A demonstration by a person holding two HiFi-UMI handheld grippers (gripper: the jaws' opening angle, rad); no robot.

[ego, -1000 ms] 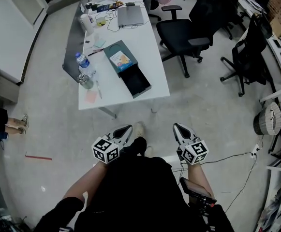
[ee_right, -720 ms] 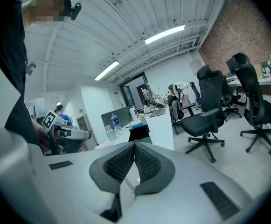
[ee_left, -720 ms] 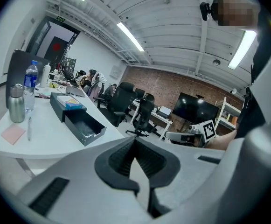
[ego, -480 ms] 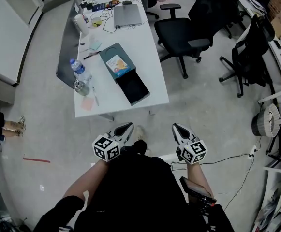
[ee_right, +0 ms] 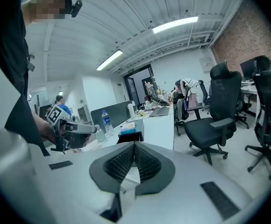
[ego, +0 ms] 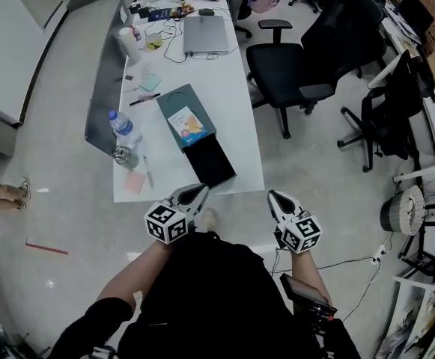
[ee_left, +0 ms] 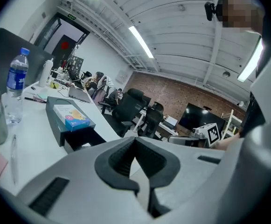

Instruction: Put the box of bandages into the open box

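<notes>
person in a black top; pale grey left gripper (ego: 197, 191) and right gripper (ego: 273, 196) each carry a black-and-white marker cube.

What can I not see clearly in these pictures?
Print on the box of bandages: too small in the head view.
Inside of the open box: dark in the head view; partly behind the left gripper in its view.
Items at the far end of the table: too small, head view.

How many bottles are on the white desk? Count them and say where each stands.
3. The clear water bottle at the left edge of the desk, the metal flask just nearer beside it, the white bottle toward the far end. Far clutter may hide more.
</notes>
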